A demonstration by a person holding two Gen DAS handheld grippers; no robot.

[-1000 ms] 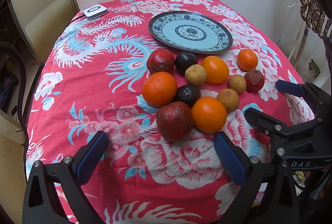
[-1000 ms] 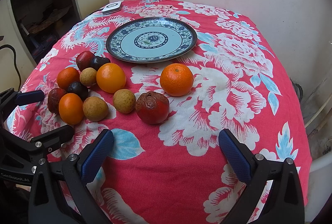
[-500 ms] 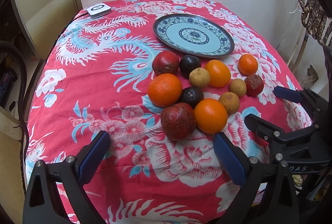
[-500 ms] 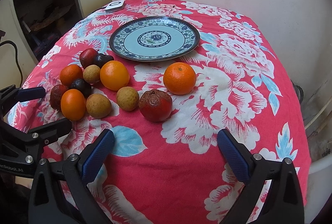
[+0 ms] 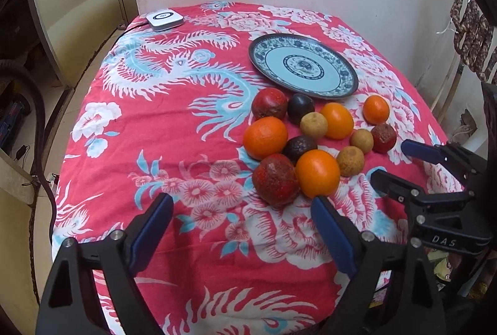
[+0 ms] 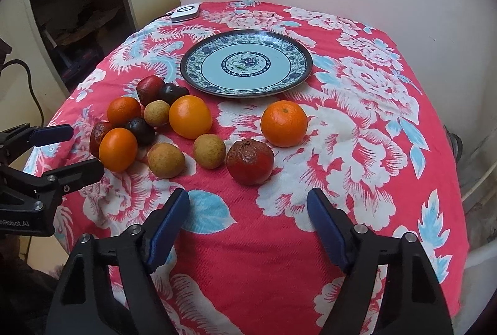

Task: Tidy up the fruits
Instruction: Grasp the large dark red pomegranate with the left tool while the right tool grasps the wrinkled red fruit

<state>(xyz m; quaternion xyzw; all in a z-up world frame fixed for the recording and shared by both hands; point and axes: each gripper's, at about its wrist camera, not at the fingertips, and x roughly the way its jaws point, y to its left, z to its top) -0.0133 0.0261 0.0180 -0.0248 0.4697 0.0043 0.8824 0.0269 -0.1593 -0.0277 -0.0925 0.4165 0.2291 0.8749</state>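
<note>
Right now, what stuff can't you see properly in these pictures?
- Dark red fruit, right wrist view: mostly hidden behind an orange.
- Near edge of the tablecloth, left wrist view: covered by the left gripper, jaws open on nothing, just been closing.
- White box, right wrist view: too small to read its mark.
- The person's hands: outside both views.

four oranges point(image 6: 190, 116), three red fruits point(image 6: 249, 161), three tan point(image 6: 209, 150), two dark point(image 6: 140, 130) — one plate point(image 6: 298, 77)

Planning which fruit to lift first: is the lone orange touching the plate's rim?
Apart. The right wrist view shows a strip of tablecloth between the lone orange and the plate rim.
</note>
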